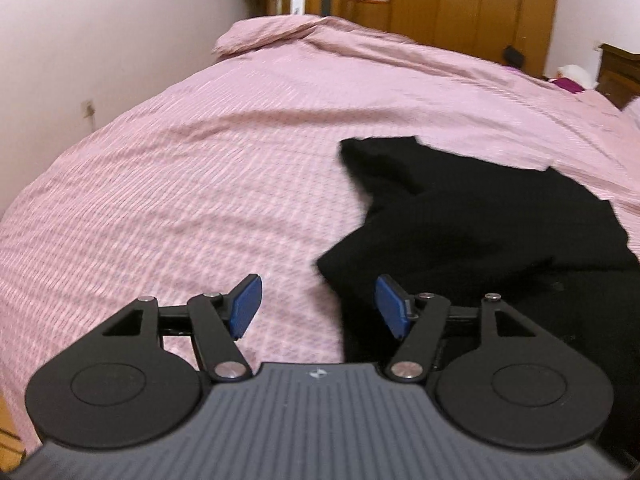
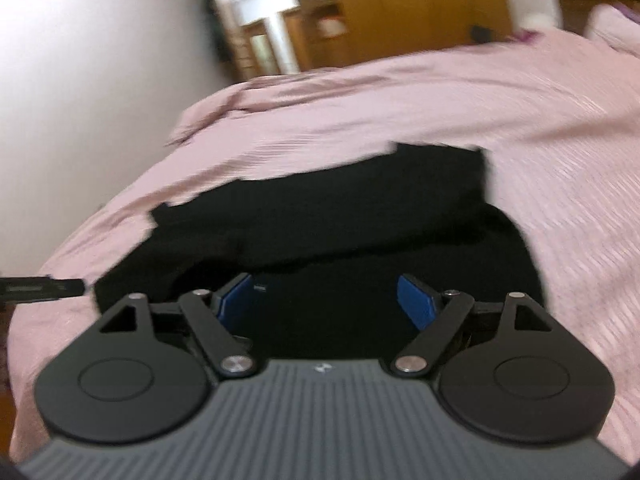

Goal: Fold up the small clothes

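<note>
Both tongs are standing with their blue-padded jaws spread wide and nothing caught between them. Nearest in the left wrist view, the left gripper [image 1: 318, 306] is hovering over the pink striped bedcover [image 1: 168, 200], its left pad [image 1: 246, 306] lying above bare cover while its right pad [image 1: 392, 306] is showing against the near left edge of the black garment [image 1: 480, 240]. In the right wrist view, the right gripper [image 2: 326, 302] is hanging directly over the black garment [image 2: 320, 216], dark cloth filling the whole gap between its pads [image 2: 416, 300]; whether either pad is touching the fabric cannot be told, since the frame is blurred. At that view's left edge, a dark thin object [image 2: 40, 289] is poking in over the cover, too smeared to name. The garment is lying rumpled on the near part of the bed, one strip of it reaching away toward the middle of the bedcover [image 2: 520, 128]. Further off, the cover is bunching into a raised fold [image 1: 272, 36] at the far end by the white wall [image 1: 100, 40]. Beyond the bed, a wooden wardrobe [image 1: 472, 0] is standing against the back of the room.
</note>
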Demonstrator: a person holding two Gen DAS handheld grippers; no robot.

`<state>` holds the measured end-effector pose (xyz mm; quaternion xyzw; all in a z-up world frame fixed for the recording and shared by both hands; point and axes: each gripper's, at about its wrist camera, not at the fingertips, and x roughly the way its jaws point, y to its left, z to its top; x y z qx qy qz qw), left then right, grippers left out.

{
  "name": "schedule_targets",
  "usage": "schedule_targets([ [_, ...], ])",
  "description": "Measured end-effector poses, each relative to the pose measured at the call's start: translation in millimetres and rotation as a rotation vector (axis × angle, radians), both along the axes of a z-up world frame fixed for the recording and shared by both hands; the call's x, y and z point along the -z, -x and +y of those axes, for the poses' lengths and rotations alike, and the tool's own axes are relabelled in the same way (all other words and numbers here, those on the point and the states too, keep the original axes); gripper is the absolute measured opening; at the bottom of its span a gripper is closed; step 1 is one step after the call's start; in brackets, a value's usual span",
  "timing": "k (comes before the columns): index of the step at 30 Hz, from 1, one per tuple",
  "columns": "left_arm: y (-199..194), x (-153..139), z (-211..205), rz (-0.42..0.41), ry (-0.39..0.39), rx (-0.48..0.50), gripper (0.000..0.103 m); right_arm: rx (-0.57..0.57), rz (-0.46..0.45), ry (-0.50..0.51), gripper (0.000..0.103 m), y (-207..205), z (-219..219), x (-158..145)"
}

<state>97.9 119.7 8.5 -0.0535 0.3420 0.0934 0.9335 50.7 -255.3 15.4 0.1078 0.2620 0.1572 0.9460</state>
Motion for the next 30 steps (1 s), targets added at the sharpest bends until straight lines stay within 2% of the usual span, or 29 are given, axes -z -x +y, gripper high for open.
schedule_targets([
  [10, 15, 15, 37, 0.048, 0.0, -0.091, 0.07, -0.273, -0.014, 0.05, 0.08, -18, 103, -16],
  [18, 25, 21, 61, 0.041, 0.022, -0.149, 0.07, -0.468, 0.019, 0.111, 0.079, -24, 184, -3],
  [24, 33, 25, 76, 0.04, 0.026, -0.179, 0.07, -0.507, 0.035, 0.179, 0.079, -38, 226, 13],
  [27, 34, 29, 82, 0.045, 0.038, -0.195, 0.07, -0.494, 0.053, 0.209, 0.074, -47, 234, 22],
  [29, 34, 31, 84, 0.047, 0.047, -0.201, 0.07, -0.476, 0.04, 0.249, 0.064, -48, 239, 27],
  [30, 34, 32, 85, 0.048, 0.049, -0.202, 0.07, -0.464, 0.029, 0.272, 0.054, -48, 241, 27],
])
